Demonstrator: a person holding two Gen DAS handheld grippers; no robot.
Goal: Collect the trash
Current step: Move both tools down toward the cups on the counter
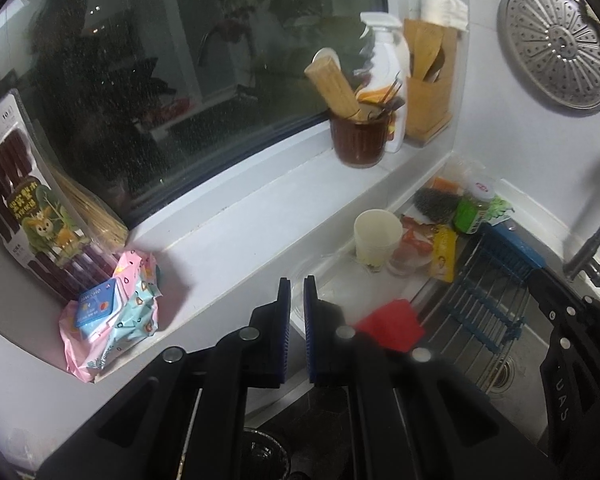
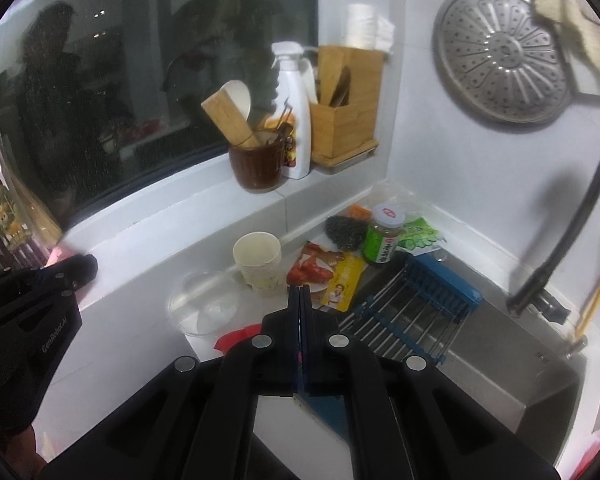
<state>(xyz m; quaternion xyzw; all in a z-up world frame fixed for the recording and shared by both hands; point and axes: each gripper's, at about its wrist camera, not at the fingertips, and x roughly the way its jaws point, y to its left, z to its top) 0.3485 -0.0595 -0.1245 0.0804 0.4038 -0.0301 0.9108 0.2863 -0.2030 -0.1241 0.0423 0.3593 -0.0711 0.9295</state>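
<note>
Scanning the litter by the sink: paper cup (image 2: 257, 261) upright on the counter (image 2: 148, 280), food wrapper (image 2: 326, 272) flat just beside it, clear plastic lid (image 2: 204, 303) and a red scrap (image 2: 236, 338) nearer me. My right gripper (image 2: 299, 292) is fully closed, empty, aimed down toward the wrapper. My left gripper (image 1: 297, 284) is nearly closed, nothing between its pads. Crumpled pink packet (image 1: 112, 312) sits apart on the windowsill (image 1: 228, 216), probably trash too.

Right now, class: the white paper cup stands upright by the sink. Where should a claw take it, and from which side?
Grip the paper cup at its open rim, one finger inside and one outside the wall, coming from above. It stands upright, mouth up, so the rim is free, while a food wrapper lies close beside its base. Squeeze gently; thin walls probably crush.
</note>
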